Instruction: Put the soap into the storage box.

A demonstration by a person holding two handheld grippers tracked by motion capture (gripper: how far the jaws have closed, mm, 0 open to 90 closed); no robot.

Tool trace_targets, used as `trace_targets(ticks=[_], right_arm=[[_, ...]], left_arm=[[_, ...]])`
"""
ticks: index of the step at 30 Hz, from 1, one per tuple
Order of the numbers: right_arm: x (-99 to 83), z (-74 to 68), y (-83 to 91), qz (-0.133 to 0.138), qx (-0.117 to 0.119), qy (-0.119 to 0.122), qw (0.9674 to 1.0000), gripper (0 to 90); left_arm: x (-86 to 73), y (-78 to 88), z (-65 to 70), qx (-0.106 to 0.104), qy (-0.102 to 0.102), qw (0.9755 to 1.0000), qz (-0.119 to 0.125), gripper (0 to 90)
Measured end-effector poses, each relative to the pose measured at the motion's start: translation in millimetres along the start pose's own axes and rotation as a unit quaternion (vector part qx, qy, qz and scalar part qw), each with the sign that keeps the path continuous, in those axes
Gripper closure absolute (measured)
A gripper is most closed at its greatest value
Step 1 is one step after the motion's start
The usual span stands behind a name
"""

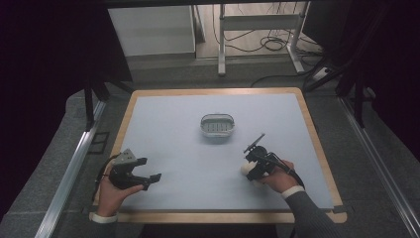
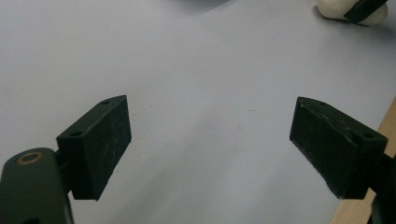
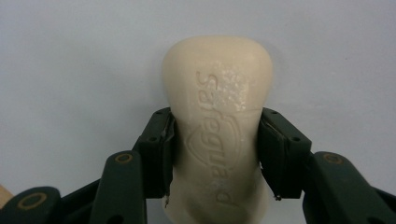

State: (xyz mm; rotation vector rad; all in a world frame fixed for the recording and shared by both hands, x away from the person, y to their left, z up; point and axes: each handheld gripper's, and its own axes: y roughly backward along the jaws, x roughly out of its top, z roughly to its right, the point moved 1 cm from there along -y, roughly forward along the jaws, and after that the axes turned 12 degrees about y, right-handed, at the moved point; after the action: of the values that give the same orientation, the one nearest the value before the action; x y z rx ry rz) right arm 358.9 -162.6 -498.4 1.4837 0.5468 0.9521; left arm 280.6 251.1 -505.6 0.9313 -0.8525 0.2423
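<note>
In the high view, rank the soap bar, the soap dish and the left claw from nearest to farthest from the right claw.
1. Soap bar: clamped in the right claw, table's right side.
2. Soap dish: table centre, farther back.
3. Left claw: open, at the table's left front.

The soap bar (image 3: 217, 126) looks waxy and cream, matt, its embossed lettering partly scuffed rough. The right hand-held gripper (image 3: 215, 154) has 2 matt black plastic jaws (brass-looking rivets at the joints). The left hand-held gripper (image 2: 210, 144) carries scratched, dull pads (image 2: 105, 142). The counter (image 1: 163, 148) is smooth matt pale blue, edged in light wood.
</note>
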Motion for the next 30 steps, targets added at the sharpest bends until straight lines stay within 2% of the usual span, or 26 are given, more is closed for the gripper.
trace_targets(ticks=[11,20,30], right_arm=[[0.5,9.1,20.2,0.026,-0.009,0.005,0.9996,49.4],[13.1,19.5,38.0,0.048,-0.013,0.022,0.9985,49.4],[25.3,26.5,40.3,0.057,-0.016,0.030,0.9978,49.5]], left_arm=[[-0.2,-0.9,-0.1,0.001,-0.001,1.0000,-0.002,13.2],[-0.3,-2.4,-0.1,0.001,-0.001,1.0000,-0.004,13.2],[-0.6,-1.9,-1.6,0.003,0.000,1.0000,-0.004,13.2]])
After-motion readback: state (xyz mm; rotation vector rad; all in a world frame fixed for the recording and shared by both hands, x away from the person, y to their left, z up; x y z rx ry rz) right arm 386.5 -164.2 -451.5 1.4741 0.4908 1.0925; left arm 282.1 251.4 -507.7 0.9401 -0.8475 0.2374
